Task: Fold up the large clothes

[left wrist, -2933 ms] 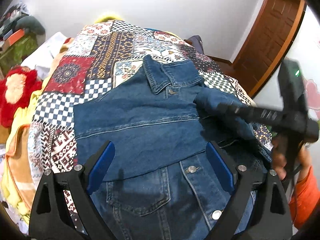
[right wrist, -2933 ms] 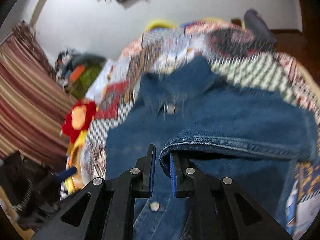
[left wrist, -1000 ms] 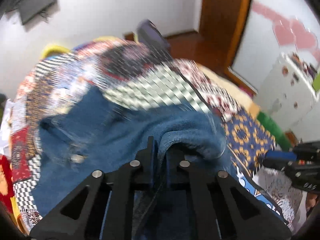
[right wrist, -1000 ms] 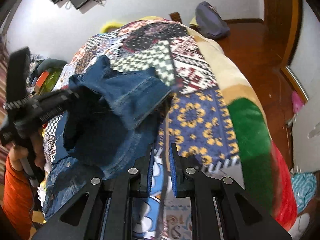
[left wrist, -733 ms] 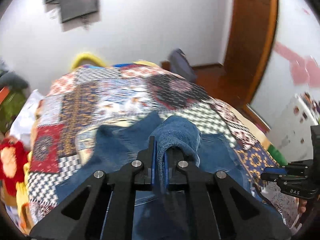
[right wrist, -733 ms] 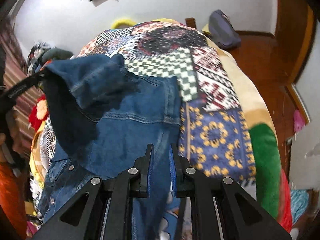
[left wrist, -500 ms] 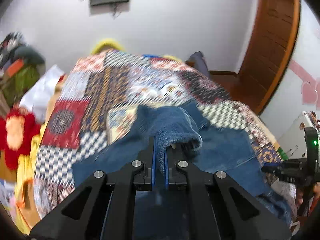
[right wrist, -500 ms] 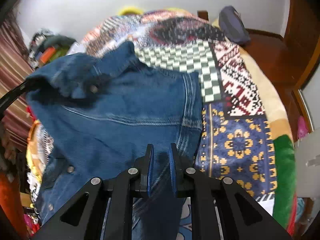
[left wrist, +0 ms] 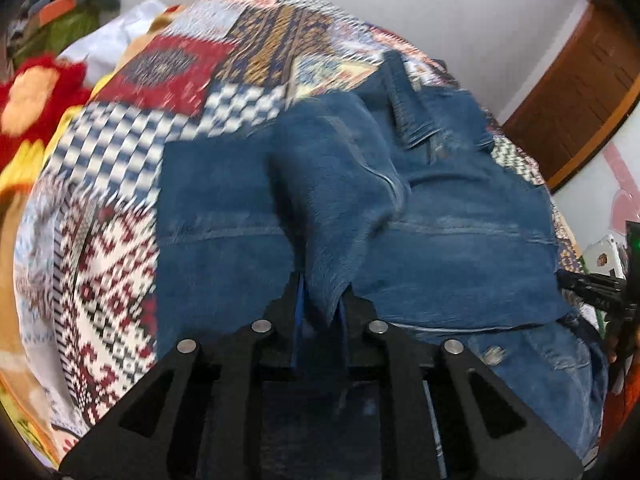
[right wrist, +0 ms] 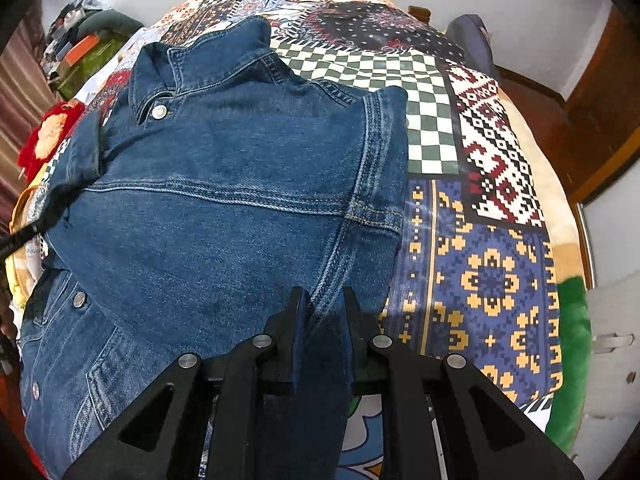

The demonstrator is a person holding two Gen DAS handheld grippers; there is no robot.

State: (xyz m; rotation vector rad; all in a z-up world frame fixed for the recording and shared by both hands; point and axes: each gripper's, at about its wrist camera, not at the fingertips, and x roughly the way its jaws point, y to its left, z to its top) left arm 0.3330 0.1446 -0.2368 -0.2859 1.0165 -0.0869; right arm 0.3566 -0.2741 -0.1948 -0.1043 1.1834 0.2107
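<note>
A blue denim jacket [right wrist: 224, 200] lies front up on a patchwork blanket [right wrist: 492, 272], collar [right wrist: 208, 56] at the far end. In the left wrist view its sleeve [left wrist: 336, 184] is folded over the chest and runs down into my left gripper [left wrist: 322, 300]. That gripper's jaws are opening, with the sleeve's cloth still pinched between them. My right gripper [right wrist: 323, 304] is shut on a fold of denim at the jacket's right side, near the armhole seam. The right gripper [left wrist: 600, 292] also shows at the right edge of the left wrist view.
A red and yellow plush toy [left wrist: 36, 92] and a heap of clothes [right wrist: 84, 32] lie off the bed's left side. A dark bag [right wrist: 472, 40] sits at the bed's far right corner. A wooden door [left wrist: 580, 92] stands to the right, above the wooden floor.
My left gripper has carried the sleeve from the jacket's right side across its chest and lowered it. My right gripper has moved from the blanket onto the jacket's right edge.
</note>
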